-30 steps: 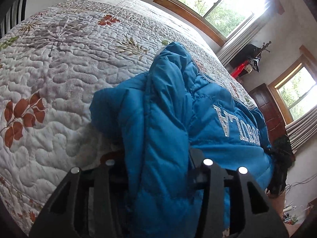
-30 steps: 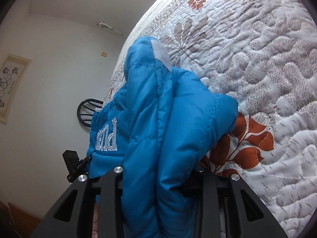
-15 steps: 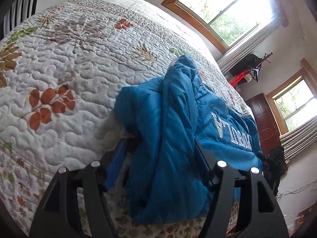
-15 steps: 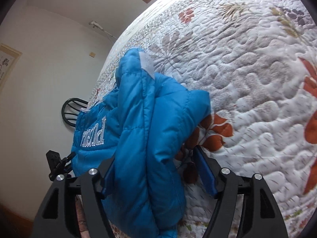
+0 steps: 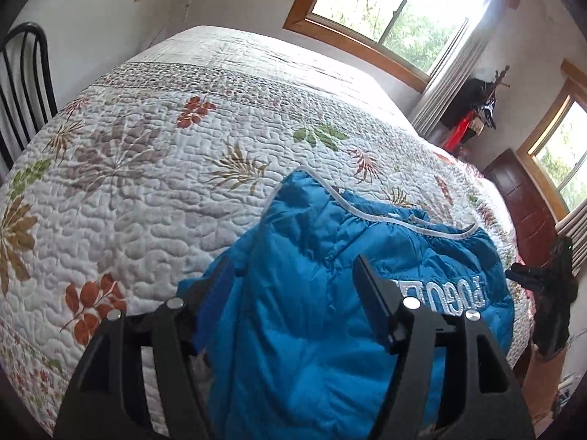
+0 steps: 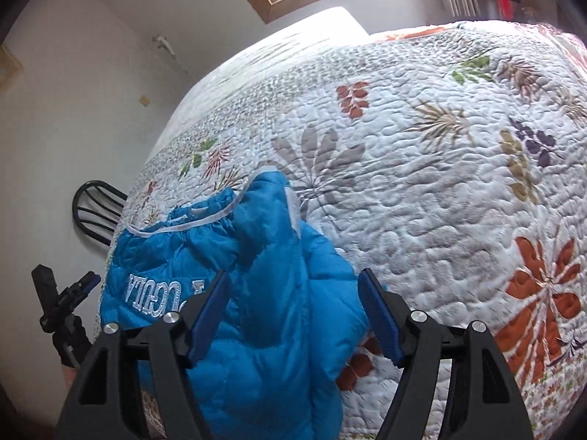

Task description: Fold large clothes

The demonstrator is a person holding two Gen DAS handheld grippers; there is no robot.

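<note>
Jacket (image 5: 312, 293), puffy blue quilting, lies on stitched quilt (image 5: 146, 168); both grippers' fingers spread.

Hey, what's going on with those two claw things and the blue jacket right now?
Left gripper open, right gripper open. Blue jacket lying on the quilted bed, not clamped. Nothing in the way.
</note>
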